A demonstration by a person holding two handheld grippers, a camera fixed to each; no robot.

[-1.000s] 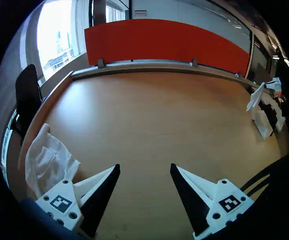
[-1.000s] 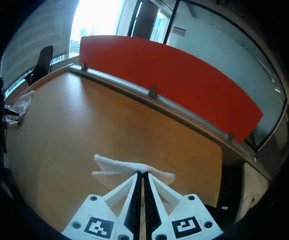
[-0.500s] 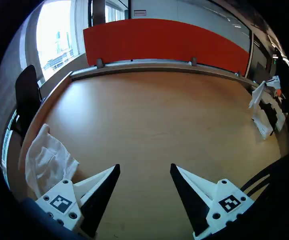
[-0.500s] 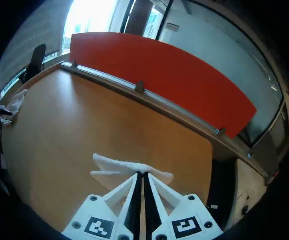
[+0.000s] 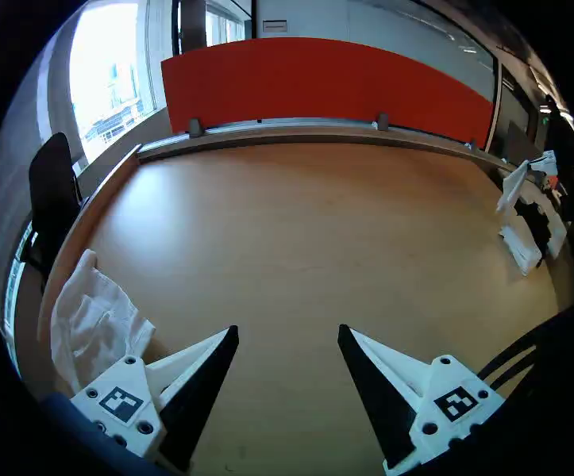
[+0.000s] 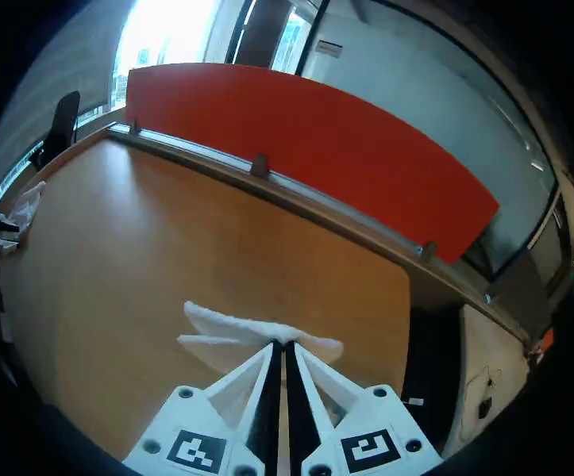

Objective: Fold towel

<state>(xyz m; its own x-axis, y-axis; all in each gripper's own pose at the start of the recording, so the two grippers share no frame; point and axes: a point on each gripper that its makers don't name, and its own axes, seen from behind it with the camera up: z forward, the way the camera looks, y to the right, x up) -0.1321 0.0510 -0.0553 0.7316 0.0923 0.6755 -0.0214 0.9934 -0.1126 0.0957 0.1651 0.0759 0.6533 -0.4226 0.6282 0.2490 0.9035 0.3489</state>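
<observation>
The right tool (image 6: pixel 284 351), its fingers pressed together on the white towel (image 6: pixel 239 335), holds it over the counter (image 6: pixel 128 238) at the right; the left tool (image 5: pixel 287 337) gapes wide, empty. Likely step: carrying; next, spreading the towel flat.

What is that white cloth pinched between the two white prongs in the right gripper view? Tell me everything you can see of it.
It is a white towel, soft and nubbly like terry cloth. The right gripper has its jaws shut on it, so it bunches into folds that fan out to both sides of the tips, farther to the left. It shows over the wooden table; whether it rests there cannot be told.
</observation>
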